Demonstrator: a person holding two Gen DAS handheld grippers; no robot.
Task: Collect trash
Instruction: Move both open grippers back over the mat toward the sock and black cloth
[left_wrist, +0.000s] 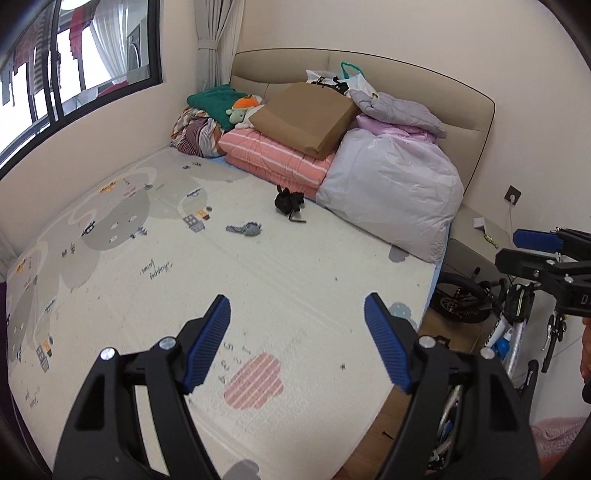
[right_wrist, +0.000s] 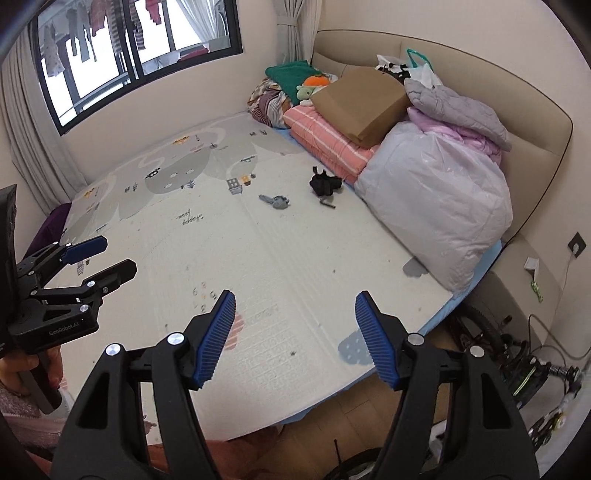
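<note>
Both tongs empty and wide above the near edge of the bed, with the trash lying far ahead toward the bedding.

Nearest the lens, the left tongs (left_wrist: 297, 343) and right tongs (right_wrist: 295, 338) stand spread with nothing between their blue pads, angled down over the play mat (left_wrist: 155, 280) that covers the bed. The black crumpled scrap (right_wrist: 325, 184) lies well ahead of both and slightly right of centre, just beside the striped pink quilt (right_wrist: 325, 138); it is bunched, with no clear long axis. The grey scrap (right_wrist: 275, 201) lies near it, to its left and a little closer, its long axis running roughly across the view. A small dark bent piece (right_wrist: 328, 203) rests just in front of the black scrap. Neither pair is clearly nearer; the right tongs appear marginally better aligned with the black scrap.
</note>
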